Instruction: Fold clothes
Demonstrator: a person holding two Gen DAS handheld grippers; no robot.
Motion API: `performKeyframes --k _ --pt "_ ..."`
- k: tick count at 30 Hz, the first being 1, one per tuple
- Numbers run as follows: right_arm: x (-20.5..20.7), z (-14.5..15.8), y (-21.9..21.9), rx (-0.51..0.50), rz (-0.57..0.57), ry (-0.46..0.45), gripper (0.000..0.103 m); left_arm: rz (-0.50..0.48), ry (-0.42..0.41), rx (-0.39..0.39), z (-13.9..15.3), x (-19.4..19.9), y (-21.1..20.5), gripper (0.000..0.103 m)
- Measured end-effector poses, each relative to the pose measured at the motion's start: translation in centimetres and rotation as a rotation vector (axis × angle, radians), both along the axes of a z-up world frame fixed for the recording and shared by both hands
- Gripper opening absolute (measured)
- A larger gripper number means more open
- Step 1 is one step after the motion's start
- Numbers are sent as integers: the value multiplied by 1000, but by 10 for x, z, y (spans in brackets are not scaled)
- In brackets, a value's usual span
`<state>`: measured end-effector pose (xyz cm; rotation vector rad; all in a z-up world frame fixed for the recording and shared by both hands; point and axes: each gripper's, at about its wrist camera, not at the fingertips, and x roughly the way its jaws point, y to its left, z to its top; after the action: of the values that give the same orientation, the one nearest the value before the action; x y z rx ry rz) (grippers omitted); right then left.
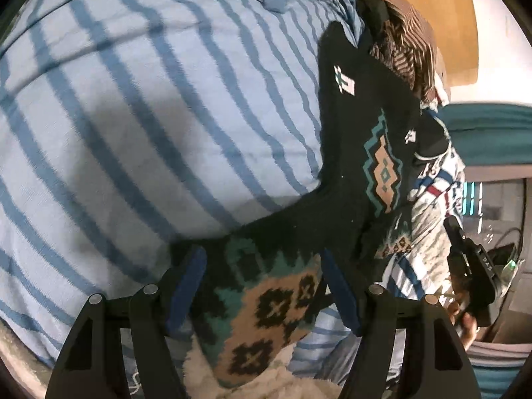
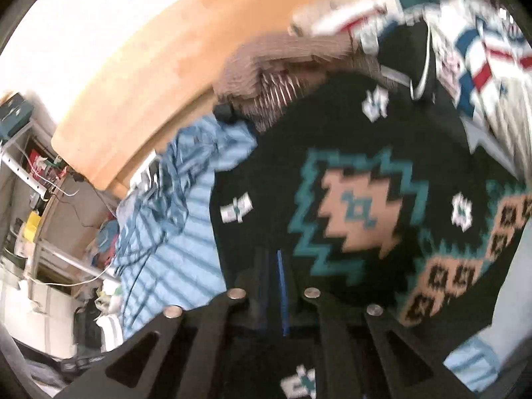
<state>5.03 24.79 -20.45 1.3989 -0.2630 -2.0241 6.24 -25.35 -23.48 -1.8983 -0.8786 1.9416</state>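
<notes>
The left gripper (image 1: 262, 286) is standing with its blue-padded fingers (image 1: 188, 286) spread wide apart, released, and the patterned cuff end of the black knit sweater (image 1: 359, 153) is lying in the gap between them without either pad visibly pressing it; this looks like a sleeve being lined up for a pinch rather than one already caught, so that it can be drawn across the body for a fold. The right gripper (image 2: 274, 286) is showing its fingers drawn close together, with only a thin blue pad edge visible and black knit right at the tips, so it appears to be clamping the sweater's edge, though motion blur is making the contact itself hard to confirm. Holding one edge while the other claw readies on the sleeve would be keeping the garment taut and flat. Outward from the claws, the sweater is spreading over the blue-and-white striped bedding (image 1: 139, 106), its teal and tan diamond motif facing up. Beyond it, a brown striped garment (image 1: 409, 43) and a white garment with red and blue bands (image 1: 435, 179) are lying heaped against its far side, touching it, with a wooden headboard (image 1: 432, 10) behind.
</notes>
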Motion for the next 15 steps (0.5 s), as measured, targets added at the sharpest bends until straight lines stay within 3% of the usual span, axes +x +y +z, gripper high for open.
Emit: performKeyframes --k 1,2,4,8,10,12,15 --pt "0 -10 -3 -4 16 -57 37 -14 0 -3 -1 -2 6 72" --pt "0 -20 -6 -9 33 -114 47 -24 -2 -9 -1 -3 10 72" --pt "12 -52 -25 14 99 -225 47 -45 -5 -21 -1 -6 16 72" --pt "41 -116 -72 80 185 -393 48 -41 2 -152 2 -4 8 72" --pt "49 -127 -88 155 187 -378 50 -40 13 -192 4 0 -1 72" --pt "57 -124 -100 205 201 -291 50 -27 8 -193 2 4 -11 72" --pt "65 -98 -109 206 211 -90 24 16 -9 -185 -3 8 -23 72"
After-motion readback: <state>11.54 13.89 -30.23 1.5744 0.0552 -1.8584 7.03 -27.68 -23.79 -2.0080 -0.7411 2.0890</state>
